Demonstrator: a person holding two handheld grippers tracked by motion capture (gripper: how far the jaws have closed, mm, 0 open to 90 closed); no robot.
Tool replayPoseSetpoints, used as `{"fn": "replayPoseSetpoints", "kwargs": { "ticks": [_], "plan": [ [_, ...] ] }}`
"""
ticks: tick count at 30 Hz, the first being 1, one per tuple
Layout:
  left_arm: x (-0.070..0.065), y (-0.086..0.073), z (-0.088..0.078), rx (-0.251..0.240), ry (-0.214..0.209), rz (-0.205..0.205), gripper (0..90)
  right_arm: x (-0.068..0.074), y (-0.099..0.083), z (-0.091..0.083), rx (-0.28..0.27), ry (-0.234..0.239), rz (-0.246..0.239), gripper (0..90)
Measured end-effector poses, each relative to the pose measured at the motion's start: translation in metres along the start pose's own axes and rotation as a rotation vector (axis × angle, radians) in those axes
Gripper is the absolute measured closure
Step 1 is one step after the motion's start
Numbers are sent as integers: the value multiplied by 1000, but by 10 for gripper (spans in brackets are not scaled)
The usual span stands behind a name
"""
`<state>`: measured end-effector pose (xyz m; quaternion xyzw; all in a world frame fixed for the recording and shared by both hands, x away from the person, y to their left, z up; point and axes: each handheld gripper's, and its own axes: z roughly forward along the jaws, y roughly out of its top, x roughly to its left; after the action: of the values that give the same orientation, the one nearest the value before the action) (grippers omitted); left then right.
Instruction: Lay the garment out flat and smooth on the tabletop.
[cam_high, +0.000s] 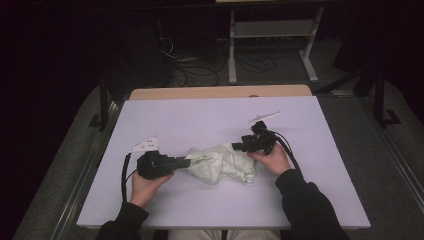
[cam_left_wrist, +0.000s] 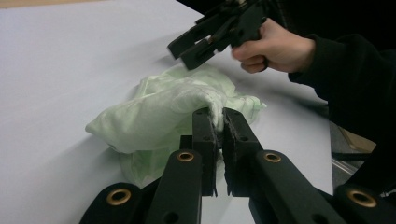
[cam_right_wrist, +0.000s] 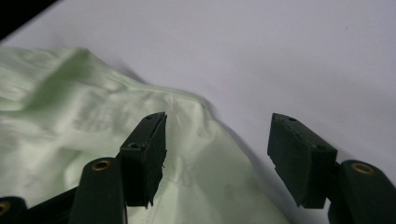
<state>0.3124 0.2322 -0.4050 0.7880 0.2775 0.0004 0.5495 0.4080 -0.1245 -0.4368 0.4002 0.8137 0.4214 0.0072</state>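
Observation:
A crumpled pale green cloth (cam_high: 220, 162) lies in the middle of the white table (cam_high: 200, 117). My left gripper (cam_high: 187, 162) is at its left end, shut on a fold of the cloth (cam_left_wrist: 159, 112), which is pinched between the jaws at my left gripper (cam_left_wrist: 219, 114). My right gripper (cam_high: 236, 147) hovers over the cloth's far right edge. Its jaws stand open, with nothing between them at my right gripper (cam_right_wrist: 217, 135) and the cloth (cam_right_wrist: 70, 107) lying below and to the left. From the left gripper view the right gripper (cam_left_wrist: 191, 46) hangs just above the cloth.
A wooden board (cam_high: 220, 92) borders the table's far edge. Behind it on the dark floor stand a white metal frame (cam_high: 272, 30) and loose cables (cam_high: 200, 70). Bare table surface surrounds the cloth on all sides.

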Motion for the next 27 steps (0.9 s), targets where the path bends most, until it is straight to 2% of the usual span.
{"fn": "replayPoseSetpoints", "kwargs": {
  "ticks": [1, 3, 4, 5, 7, 8, 9, 10, 17, 18, 21, 24, 27],
  "plan": [
    [0, 0, 1, 0, -4, -1, 836, 2, 0, 10, 51, -32, -17, 360],
    [0, -1, 1, 0, -3, 0, 837, 2, 0, 13, 69, -40, -19, 385],
    [0, -1, 1, 4, -3, 1, 837, 3, 0, 16, 95, -46, -26, 411],
    [0, -1, 1, 5, -4, 2, 837, 6, 1, 16, 108, -78, -52, 561],
    [1, -2, 1, 8, 1, 2, 836, 7, 2, 16, 121, -87, -56, 690],
    [1, -2, 1, 8, 1, 2, 835, 7, 2, 16, 121, -87, -56, 690],
    [2, -2, 1, 8, 3, -2, 835, 8, 3, 13, 113, -90, -65, 826],
    [2, -3, 1, 9, 9, -6, 834, 8, 4, 12, 104, -81, -69, 846],
    [3, -3, -3, -10, 20, -3, 828, 9, 12, -7, 30, -77, -73, 872],
    [4, -3, -4, -17, 26, -5, 825, 11, 18, -16, -13, -84, -96, 873],
    [6, -3, -5, -25, 29, -10, 822, 14, 25, -24, -43, -97, -113, 873],
    [5, -1, -7, -63, 18, -24, 822, 19, 37, -37, -95, -113, -144, 873],
    [5, 1, -9, -93, 17, -20, 818, 25, 50, -53, -144, -125, -173, 873]
  ]
}}
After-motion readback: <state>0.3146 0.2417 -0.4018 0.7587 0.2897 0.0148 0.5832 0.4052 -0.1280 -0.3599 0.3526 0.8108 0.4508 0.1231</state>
